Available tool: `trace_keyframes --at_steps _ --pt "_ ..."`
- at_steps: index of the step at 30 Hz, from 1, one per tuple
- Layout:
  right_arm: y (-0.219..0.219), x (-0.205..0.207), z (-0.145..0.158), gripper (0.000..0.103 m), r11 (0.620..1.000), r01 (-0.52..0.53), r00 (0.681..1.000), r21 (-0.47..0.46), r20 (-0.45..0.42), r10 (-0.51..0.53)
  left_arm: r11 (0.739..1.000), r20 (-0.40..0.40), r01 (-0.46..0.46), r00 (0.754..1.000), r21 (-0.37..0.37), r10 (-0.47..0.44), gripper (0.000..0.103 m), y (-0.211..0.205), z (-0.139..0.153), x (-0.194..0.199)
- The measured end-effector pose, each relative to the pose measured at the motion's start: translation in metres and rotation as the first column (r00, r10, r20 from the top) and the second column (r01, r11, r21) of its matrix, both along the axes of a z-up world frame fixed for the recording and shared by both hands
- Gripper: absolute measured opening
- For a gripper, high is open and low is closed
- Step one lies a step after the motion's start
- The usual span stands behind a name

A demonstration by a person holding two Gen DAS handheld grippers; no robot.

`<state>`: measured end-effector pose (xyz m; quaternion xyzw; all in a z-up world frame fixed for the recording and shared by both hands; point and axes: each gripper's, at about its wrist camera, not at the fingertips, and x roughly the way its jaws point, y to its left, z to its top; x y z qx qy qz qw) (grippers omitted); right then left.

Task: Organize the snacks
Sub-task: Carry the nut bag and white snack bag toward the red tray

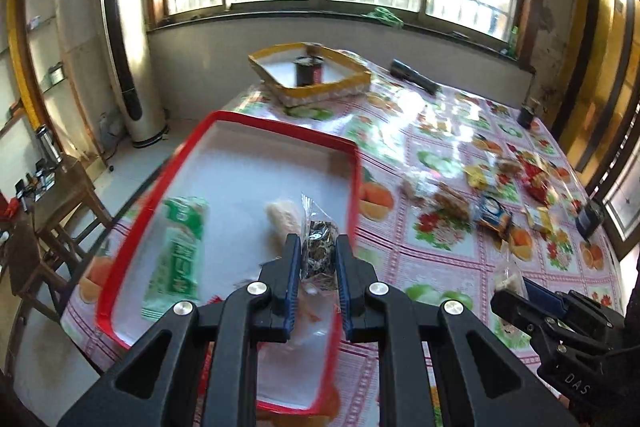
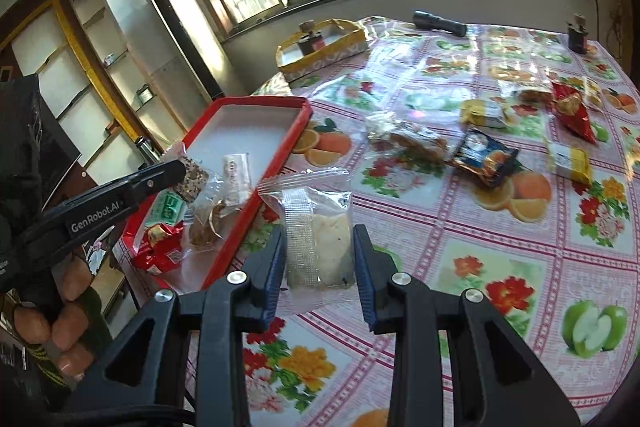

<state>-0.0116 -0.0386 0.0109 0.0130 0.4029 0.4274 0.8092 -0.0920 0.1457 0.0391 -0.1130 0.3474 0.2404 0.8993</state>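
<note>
Over the near part of the red tray [image 1: 240, 123], the left gripper [image 1: 318, 247] is clamped on a dark seeded snack bar [image 1: 318, 251] in clear wrap, while just right of the tray, above the fruit-print tablecloth [image 2: 500, 247], the right gripper [image 2: 318, 243] pinches a pale snack packet [image 2: 320, 231].

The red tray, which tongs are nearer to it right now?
Left. The left tongs hang over the red tray; the right tongs sit beside it over the tablecloth.
</note>
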Motion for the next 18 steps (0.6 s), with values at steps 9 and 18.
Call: trace_keyframes --at_steps 9,18 --pt "0.050 0.005 0.002 0.035 0.997 -0.070 0.998 0.023 -0.002 0.070 0.993 0.001 -0.117 0.993 0.022 0.117 0.016 0.047 0.003 -0.005" --pt "0.110 0.019 -0.002 0.035 0.990 -0.135 0.991 0.029 -0.012 0.135 0.981 -0.036 -0.190 0.981 0.025 0.191 0.016 0.081 -0.011 -0.001"
